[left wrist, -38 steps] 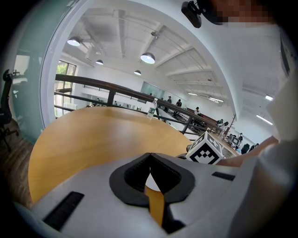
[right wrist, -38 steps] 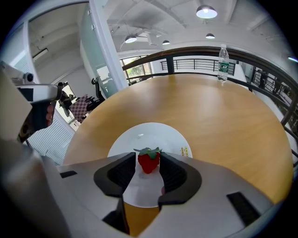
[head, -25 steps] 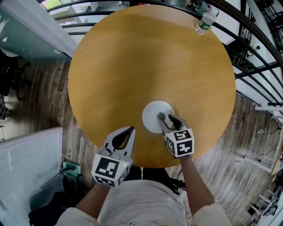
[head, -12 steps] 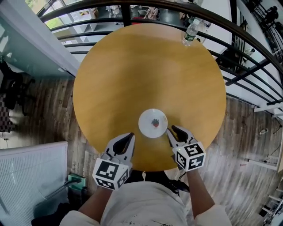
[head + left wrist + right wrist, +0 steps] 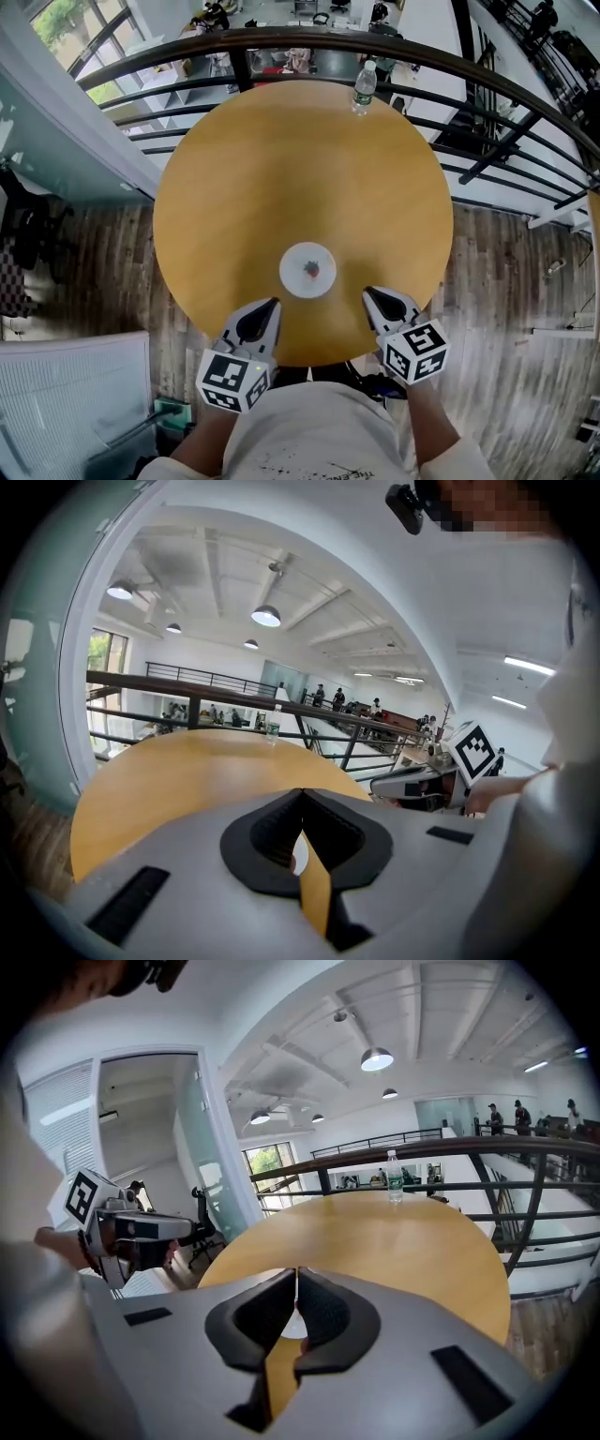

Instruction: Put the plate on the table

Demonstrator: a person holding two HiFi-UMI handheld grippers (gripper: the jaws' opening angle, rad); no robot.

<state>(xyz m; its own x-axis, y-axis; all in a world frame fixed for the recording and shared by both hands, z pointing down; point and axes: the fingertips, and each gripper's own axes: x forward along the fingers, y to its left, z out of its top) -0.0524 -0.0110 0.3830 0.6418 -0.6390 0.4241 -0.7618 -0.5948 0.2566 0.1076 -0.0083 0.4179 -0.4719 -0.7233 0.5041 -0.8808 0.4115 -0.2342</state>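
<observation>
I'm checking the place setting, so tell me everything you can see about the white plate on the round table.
The plate is small, round and white, possibly ceramic, with a small reddish mark at its centre, too small to identify. It lies flat, face up, on the wooden table, close to the edge at the bottom of the head view. Only the table touches it.

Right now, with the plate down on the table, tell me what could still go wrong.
1. The plate sits near the table's near edge, just ahead of the left gripper and the right gripper, whose jaws have just closed empty; a swing could shove it off.
2. The water bottle stands at the far rim by the railing; a jolt could topple it over.
</observation>
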